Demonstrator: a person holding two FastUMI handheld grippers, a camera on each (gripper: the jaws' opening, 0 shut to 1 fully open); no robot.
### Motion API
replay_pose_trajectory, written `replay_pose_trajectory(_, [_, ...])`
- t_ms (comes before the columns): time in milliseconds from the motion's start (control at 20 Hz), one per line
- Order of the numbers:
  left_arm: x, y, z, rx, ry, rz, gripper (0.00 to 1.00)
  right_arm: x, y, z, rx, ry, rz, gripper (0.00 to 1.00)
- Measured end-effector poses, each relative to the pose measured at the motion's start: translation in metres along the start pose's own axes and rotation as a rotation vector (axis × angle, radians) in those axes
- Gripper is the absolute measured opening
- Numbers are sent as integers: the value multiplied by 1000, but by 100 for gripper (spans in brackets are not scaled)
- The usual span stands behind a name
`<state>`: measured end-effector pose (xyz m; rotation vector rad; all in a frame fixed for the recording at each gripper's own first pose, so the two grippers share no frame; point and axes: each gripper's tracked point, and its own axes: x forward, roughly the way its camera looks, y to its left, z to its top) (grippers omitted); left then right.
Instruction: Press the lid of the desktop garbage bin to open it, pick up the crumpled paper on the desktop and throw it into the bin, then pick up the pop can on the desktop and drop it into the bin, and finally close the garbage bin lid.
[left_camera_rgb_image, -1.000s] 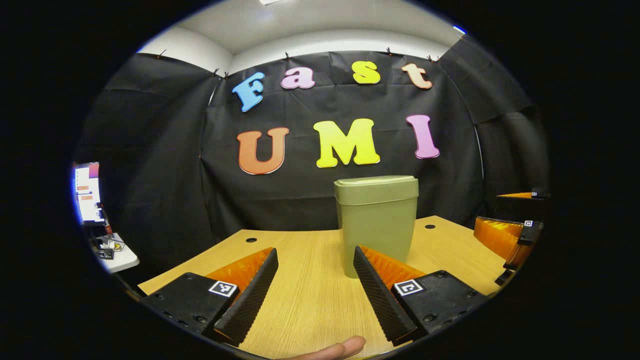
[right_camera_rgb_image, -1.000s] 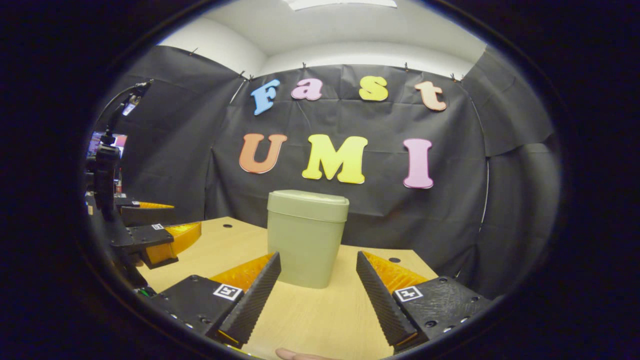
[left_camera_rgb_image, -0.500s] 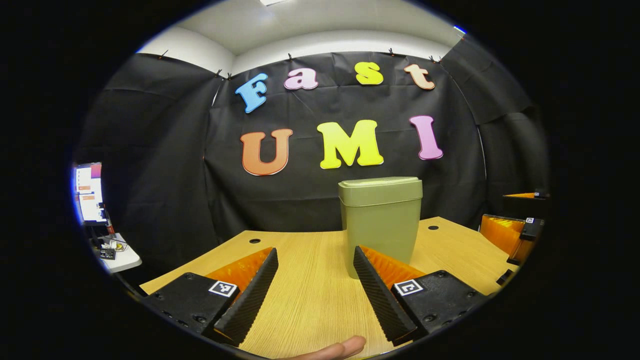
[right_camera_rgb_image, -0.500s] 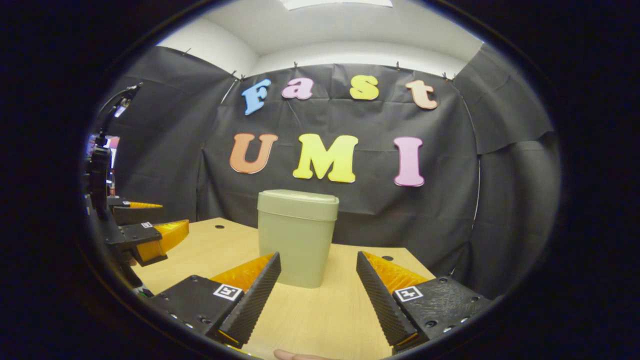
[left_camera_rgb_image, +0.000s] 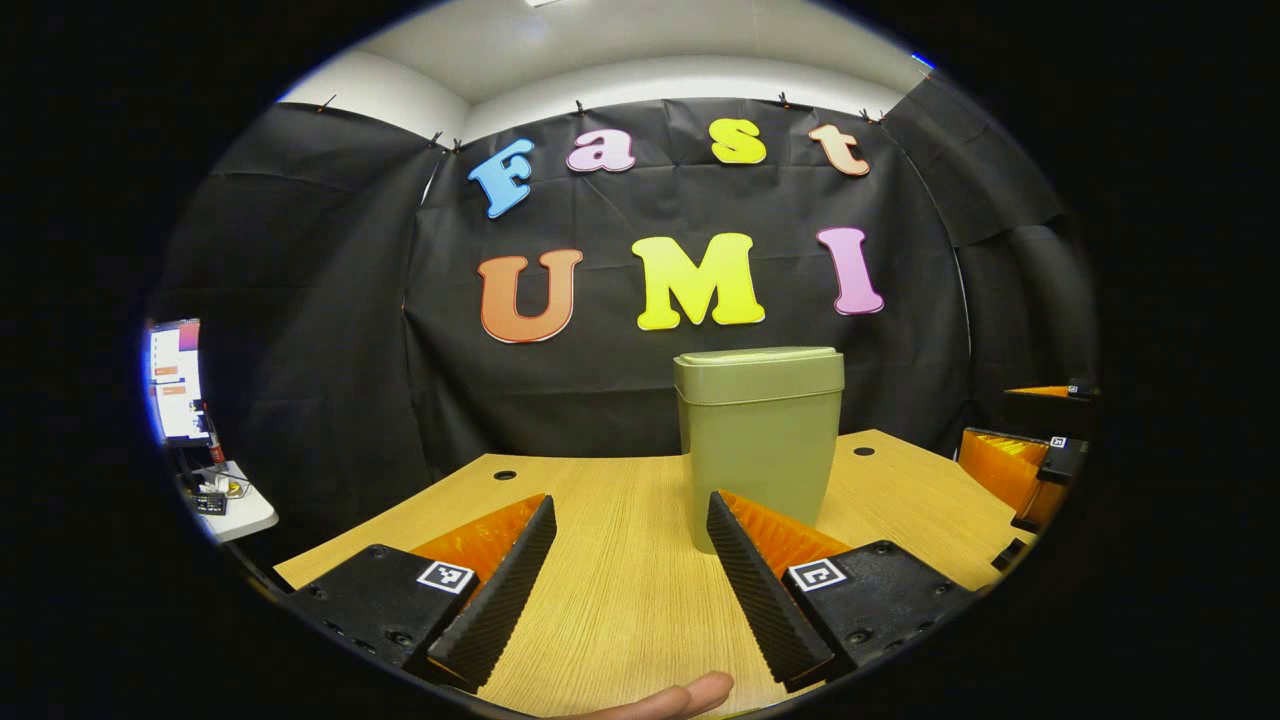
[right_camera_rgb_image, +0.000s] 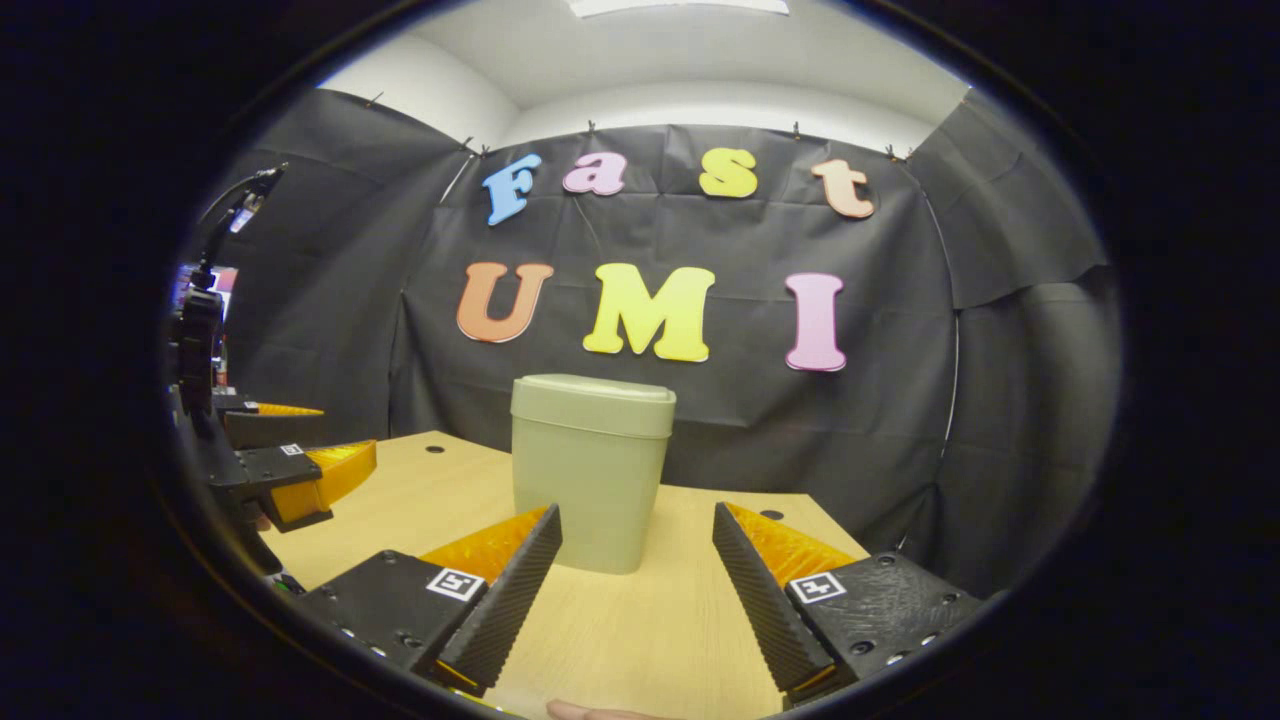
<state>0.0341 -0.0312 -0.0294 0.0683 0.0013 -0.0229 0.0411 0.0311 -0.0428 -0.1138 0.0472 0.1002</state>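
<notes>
1 bin (left_camera_rgb_image: 758, 440) (lidded), 2 tongs (left_camera_rgb_image: 628, 520)

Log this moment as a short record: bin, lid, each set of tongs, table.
bin: green garbage bin standing upright on the wooden table, toward its far edge
lid: lid shut, flat on the bin
left tongs: left tongs open, nothing between the fingers, short of the bin
right tongs: right tongs open, nothing held, short of the bin
contact: neither set touches the bin

Both claws, left (left_camera_rgb_image: 630, 520) and right (right_camera_rgb_image: 637, 530), gape, holding nothing.
</notes>
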Motion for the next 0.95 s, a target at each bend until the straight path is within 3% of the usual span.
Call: replay_pose_trajectory(950, [2, -9, -7, 10, 20, -17, 98, 6, 3, -11, -34, 25, -10, 95])
